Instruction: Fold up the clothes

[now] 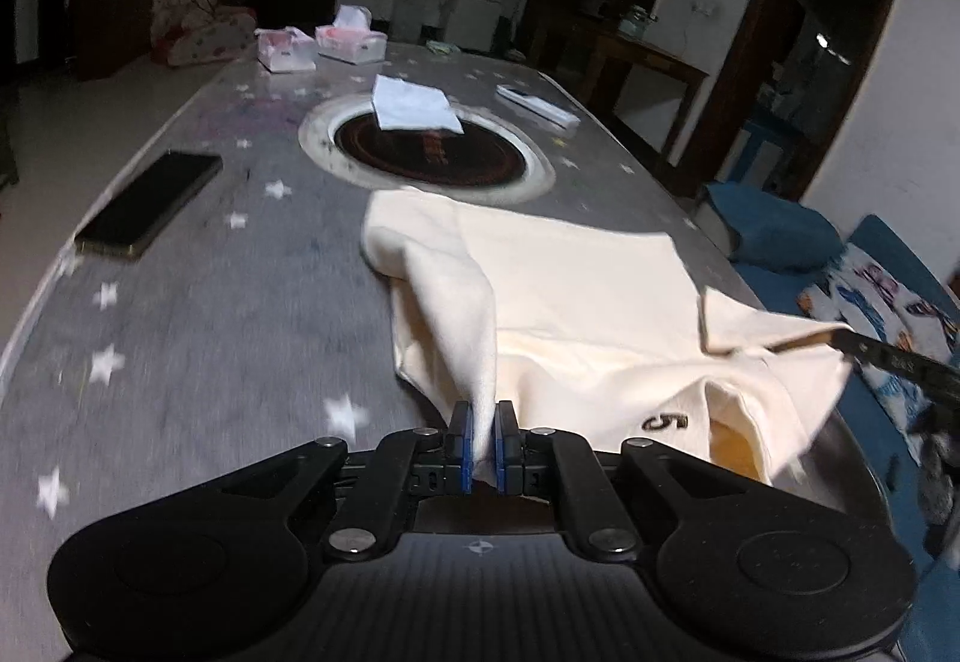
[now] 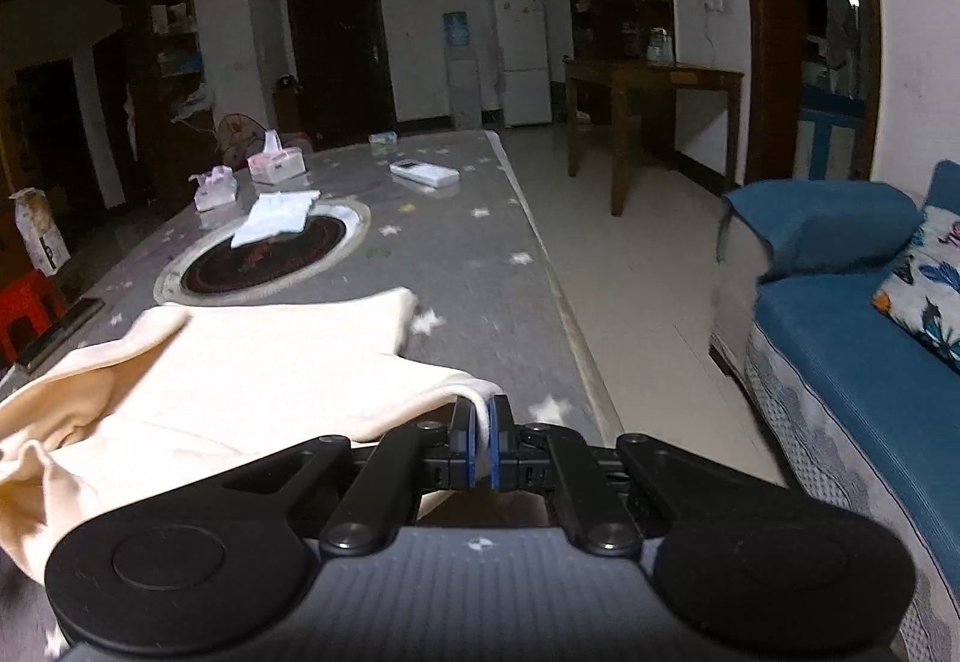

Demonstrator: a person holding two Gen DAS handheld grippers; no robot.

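Currently cream T-shirt point(image 1: 576, 290) at near end of grey starred surface point(image 1: 210, 302), near part lifted and bunched. Left gripper point(image 1: 483, 437) fingers pinched on narrow cloth ridge; right gripper point(image 2: 480, 434) fingers clamped on hem edge. Risks, as judgement: thin pinch slipping, uneven pull skewing fold, far hem dragging onto round hotplate point(image 1: 429, 149), near part sliding off surface edge.
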